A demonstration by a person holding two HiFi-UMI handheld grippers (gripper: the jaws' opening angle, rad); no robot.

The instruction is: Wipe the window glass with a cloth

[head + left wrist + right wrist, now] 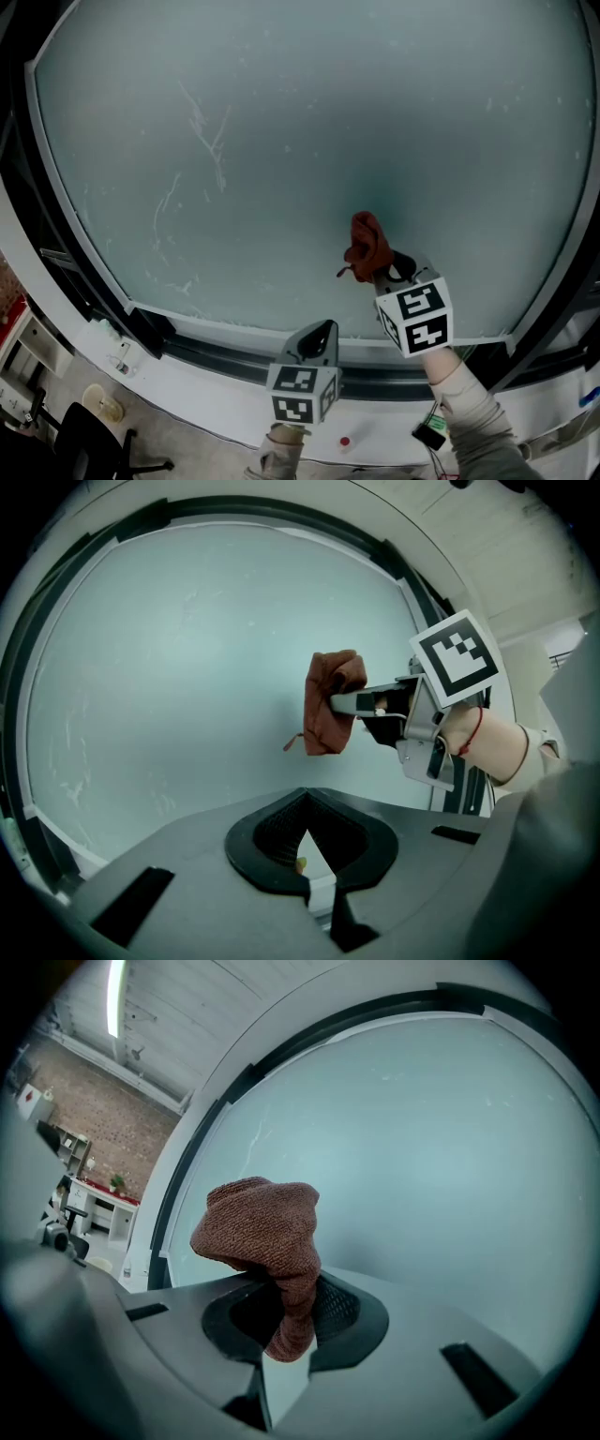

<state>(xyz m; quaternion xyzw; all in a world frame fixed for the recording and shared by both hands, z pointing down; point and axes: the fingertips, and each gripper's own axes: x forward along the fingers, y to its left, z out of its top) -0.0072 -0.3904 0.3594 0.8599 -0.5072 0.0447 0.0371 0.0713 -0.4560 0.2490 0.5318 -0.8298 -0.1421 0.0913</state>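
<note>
Rust-brown cloth [261,1227] is pinched in the right gripper [286,1321], bunched at the window glass [431,1138]; left gripper [305,836] clenched, empty.

Cloth [267,1232] rust-red, knit weave; window glass [300,122] pale grey-teal, white streaks; frame [150,519] black.

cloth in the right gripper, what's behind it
Behind the cloth, clamped in the right gripper, is the pale window glass, with faint streaks off to its left. The patch of glass directly behind the cloth is covered, so its state can't be seen.
</note>
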